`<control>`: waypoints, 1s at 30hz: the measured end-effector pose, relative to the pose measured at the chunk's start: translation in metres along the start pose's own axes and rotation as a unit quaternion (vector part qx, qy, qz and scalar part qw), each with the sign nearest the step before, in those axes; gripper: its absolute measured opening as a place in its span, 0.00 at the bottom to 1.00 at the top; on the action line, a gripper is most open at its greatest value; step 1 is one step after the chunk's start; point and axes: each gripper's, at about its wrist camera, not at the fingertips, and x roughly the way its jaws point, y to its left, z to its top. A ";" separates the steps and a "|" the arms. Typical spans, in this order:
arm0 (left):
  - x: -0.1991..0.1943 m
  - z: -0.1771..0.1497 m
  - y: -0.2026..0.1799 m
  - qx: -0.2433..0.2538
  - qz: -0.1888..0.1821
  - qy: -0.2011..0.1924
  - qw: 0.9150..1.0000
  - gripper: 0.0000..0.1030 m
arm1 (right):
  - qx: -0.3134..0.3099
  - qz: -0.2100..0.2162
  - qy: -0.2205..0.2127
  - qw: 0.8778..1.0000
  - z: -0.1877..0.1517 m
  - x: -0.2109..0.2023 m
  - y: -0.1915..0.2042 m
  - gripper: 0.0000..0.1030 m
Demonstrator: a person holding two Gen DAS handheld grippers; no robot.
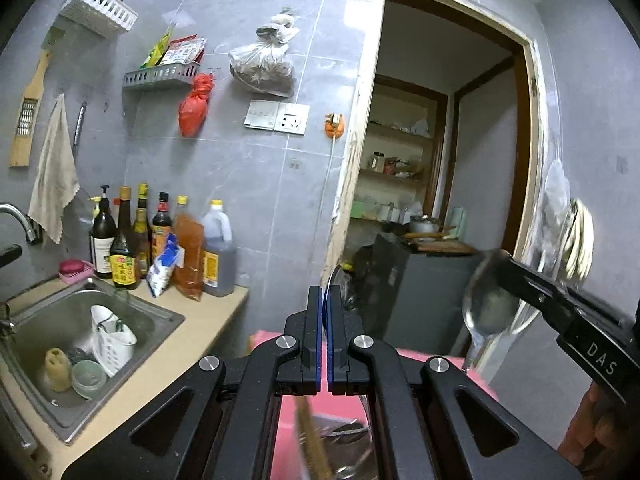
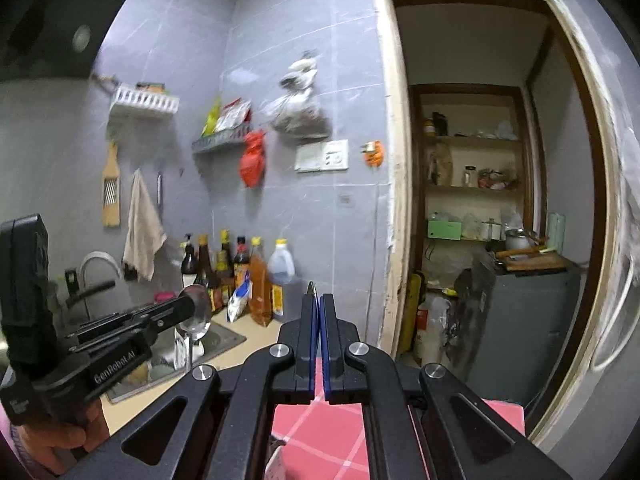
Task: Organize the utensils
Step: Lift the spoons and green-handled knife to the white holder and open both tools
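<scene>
Both tongs are pressed together, each pinching a metal spoon by its bowl. The left tongs (image 1: 325,292) hold the first spoon (image 2: 197,307) at lower left of the right wrist view, its handle hanging down over the sink (image 1: 160,314). In the left tongs' own camera it shows only as a thin edge between the pads. The right tongs (image 2: 318,300) hold the second spoon (image 1: 489,300) at right of the left wrist view, handle pointing down towards a pink checked cloth (image 2: 332,432) that lies below both tools.

At lower left the sink holds a white slotted utensil holder (image 1: 114,340), a yellowish bottle (image 1: 58,368) and a small glass bowl (image 1: 89,378) close together. A row of sauce bottles (image 1: 160,236) crowds the counter (image 1: 208,328) behind the sink, against the grey tiled wall. Two wall baskets (image 1: 160,76) and hanging bags (image 1: 262,66) sit above. An open doorway (image 2: 472,200) fills the right half.
</scene>
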 end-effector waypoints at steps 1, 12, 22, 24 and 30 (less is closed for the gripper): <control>0.001 -0.005 0.001 0.008 0.001 0.002 1.000 0.00 | -0.007 0.000 0.004 1.000 -0.005 0.003 0.006 0.02; 0.011 -0.049 0.003 0.061 -0.014 0.023 0.998 0.00 | -0.034 -0.002 0.075 0.997 -0.057 0.018 0.032 0.02; 0.018 -0.057 0.011 0.031 -0.012 0.057 0.998 0.00 | -0.012 0.009 0.127 0.992 -0.084 0.028 0.033 0.03; 0.015 -0.057 0.008 0.039 -0.014 0.051 0.998 0.00 | -0.010 0.011 0.130 0.991 -0.086 0.028 0.034 0.03; 0.017 -0.057 0.006 0.046 -0.017 0.055 0.997 0.00 | -0.005 0.015 0.135 0.991 -0.088 0.032 0.036 0.03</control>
